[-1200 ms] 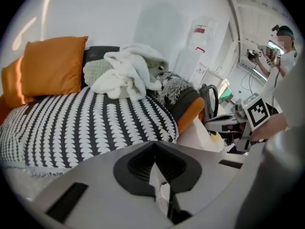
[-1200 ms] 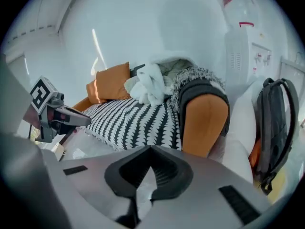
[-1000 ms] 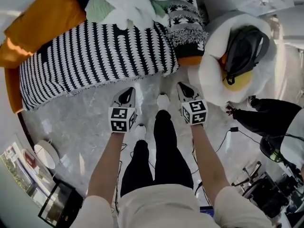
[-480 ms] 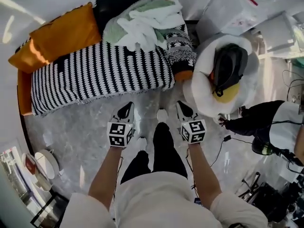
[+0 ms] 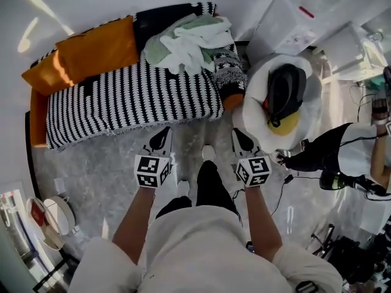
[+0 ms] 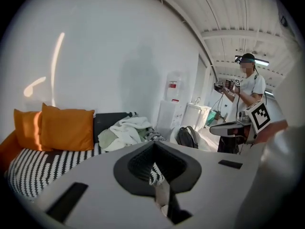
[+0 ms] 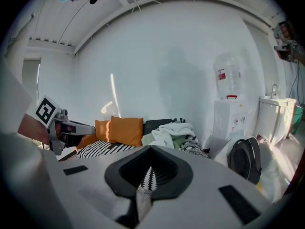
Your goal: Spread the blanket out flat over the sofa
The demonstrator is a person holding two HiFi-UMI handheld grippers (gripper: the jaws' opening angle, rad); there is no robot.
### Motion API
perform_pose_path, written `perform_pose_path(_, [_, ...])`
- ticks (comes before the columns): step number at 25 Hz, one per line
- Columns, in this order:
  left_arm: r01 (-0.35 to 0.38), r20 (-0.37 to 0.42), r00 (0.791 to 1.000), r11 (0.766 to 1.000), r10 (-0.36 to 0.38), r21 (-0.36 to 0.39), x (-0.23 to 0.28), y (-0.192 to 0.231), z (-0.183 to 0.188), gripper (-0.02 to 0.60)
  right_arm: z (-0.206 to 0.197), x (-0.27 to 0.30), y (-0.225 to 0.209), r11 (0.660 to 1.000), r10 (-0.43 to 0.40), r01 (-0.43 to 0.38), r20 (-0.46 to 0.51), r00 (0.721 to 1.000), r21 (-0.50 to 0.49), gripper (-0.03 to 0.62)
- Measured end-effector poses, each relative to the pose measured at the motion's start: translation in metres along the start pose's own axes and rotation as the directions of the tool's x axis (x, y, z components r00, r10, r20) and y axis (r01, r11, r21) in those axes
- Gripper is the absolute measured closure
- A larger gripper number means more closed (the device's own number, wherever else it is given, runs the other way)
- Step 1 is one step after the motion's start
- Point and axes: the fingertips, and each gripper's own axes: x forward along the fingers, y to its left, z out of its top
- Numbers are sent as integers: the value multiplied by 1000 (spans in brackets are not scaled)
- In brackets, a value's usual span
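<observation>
Fingers (image 5: 160,140) of left gripper (image 5: 165,131) and right gripper (image 5: 237,133) are closed on nothing, short of the sofa (image 5: 38,127); the blanket (image 5: 128,99) looks spread, so only smoothing remains.

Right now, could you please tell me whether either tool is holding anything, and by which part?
Nothing is held: the left tool and the right tool are both shut and empty, well clear of the black-and-white striped blanket.
</observation>
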Motion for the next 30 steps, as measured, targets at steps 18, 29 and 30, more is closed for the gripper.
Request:
perform_pose_path(18, [-20,279,960,999,8,42,-157,-1,64,563,91,-122,94,993,-5,33,242,970,-112,569])
perform_pose_path(29, [23,383,922,995,-58,97,-240,-24,81,563,110,-195,137,990,-26,72,350,936,-118,569])
perform_pose_path(30, [21,384,922,995,-56,96,-243,-23,80,563,112,-197,138,990,-27,75,356,934,-121,569])
